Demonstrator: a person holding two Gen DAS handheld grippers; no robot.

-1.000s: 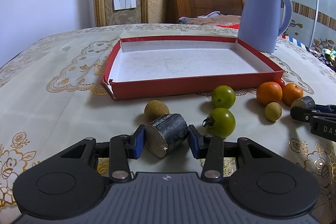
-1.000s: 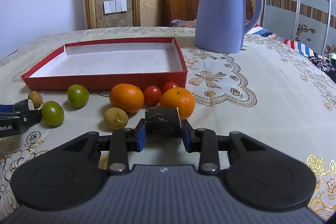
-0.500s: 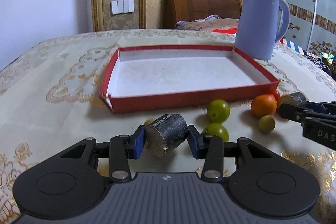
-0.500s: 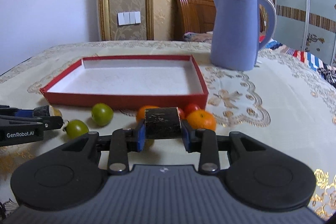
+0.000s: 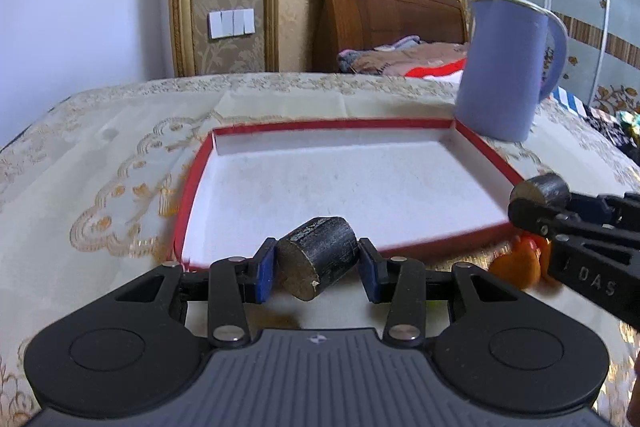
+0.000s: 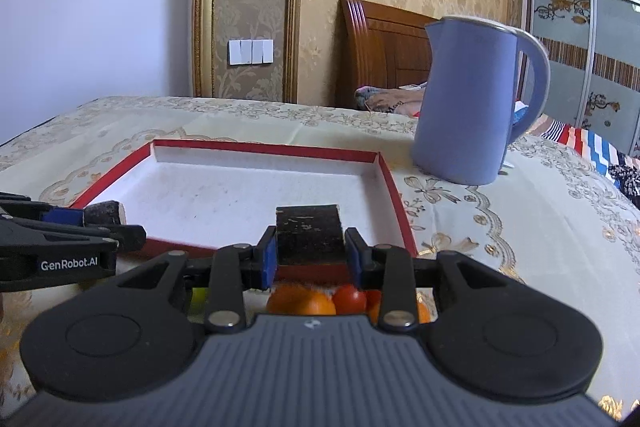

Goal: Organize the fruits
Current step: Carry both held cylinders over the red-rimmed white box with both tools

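Now, here is the scene line by line, as your two wrist cameras show it.

Left gripper [image 5: 317, 262]: clamped on a short dark cylinder [image 5: 318, 255], bark-like on its curved side, pale and flat on the cut end facing you; it sits tilted between the blue pads.

Right gripper [image 6: 310, 254]: clamped on a second dark chunk [image 6: 310, 235], held square across its sides.

Tray [image 5: 320, 125]: a shallow red box with a white floor and nothing in it; both held pieces hang over its near wall.

Loose fruit: oranges [image 6: 300, 301] and red tomatoes [image 6: 350, 299] lie on the cloth below your right gripper, mostly hidden by it; something green [image 6: 199, 297] shows to their left.

Kettle [image 6: 472, 99]: a blue jug standing just beyond the tray's far right corner.

Handling: the held pieces look stiff and fairly light, like cut cane, and should tolerate a firm pinch. Because they are round they may roll once released, so set them low and flat. The tomatoes look soft; grip them gently across the widest part.

Change: a second ago both grippers were low among the fruit in front of the tray. They have since risen and moved forward, so the fruit has dropped almost out of sight and the tray fills the view. Both grips are unchanged.
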